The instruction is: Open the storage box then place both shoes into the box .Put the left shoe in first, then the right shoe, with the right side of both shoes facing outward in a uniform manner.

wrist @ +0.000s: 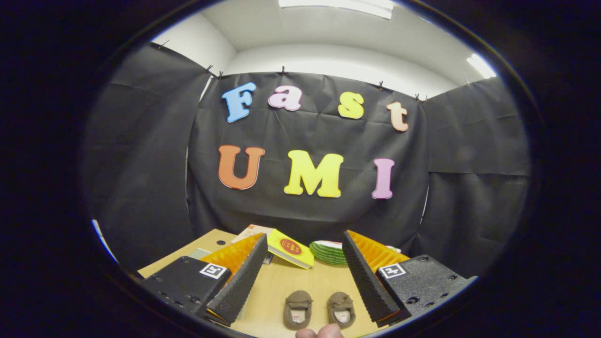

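Currently the tongs (304, 244) are held above the wooden surface (277, 288) with both fingers spread wide apart and nothing between their pads; the left finger (242, 277) and the right finger (364, 274) angle outward, each touching no object. Two small brown shoes sit side by side on the surface in the gap between the fingers, close to its near edge, soles down: the left-hand shoe (297, 309) and the right-hand shoe (341, 309) are just beside each other but apart, and each shows a pale insole through its opening. Which of them is the left shoe of the pair cannot be told. A fingertip (319, 332) of a person shows at the near edge, just in front of the shoes. Beyond the fingertips, toward the far edge of the surface, a yellow booklet (290, 248) with a red round mark lies tilted, partly over a pale orange card (253, 231). Just beside the booklet, a stack of green plates (328, 252) rests near the far edge, partly hidden behind the right finger. No storage box can be identified among the visible items.
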`<state>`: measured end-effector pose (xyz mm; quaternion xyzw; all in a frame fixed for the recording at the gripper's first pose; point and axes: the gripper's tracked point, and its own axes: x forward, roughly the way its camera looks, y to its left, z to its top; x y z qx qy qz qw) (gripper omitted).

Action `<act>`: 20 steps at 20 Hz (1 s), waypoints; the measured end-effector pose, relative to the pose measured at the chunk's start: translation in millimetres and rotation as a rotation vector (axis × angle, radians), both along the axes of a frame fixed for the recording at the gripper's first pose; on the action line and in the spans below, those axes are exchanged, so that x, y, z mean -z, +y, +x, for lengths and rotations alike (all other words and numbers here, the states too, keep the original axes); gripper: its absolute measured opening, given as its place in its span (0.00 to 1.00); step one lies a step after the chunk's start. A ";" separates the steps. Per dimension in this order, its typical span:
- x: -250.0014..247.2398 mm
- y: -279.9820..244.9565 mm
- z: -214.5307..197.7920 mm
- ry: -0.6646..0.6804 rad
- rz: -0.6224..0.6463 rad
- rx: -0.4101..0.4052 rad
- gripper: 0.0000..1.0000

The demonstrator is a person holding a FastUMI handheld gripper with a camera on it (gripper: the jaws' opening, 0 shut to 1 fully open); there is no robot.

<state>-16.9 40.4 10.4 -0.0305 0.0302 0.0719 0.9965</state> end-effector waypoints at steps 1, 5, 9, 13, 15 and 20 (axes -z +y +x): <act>5.0 5.2 0.9 0.017 0.006 -0.022 1.00; 31.8 15.7 4.0 0.100 0.039 -0.089 1.00; 67.7 34.8 11.5 0.203 0.078 -0.202 1.00; 110.6 56.4 25.3 0.337 0.173 -0.346 1.00; 137.4 66.3 31.8 0.410 0.197 -0.413 1.00; 204.9 103.7 38.6 0.582 0.220 -0.593 1.00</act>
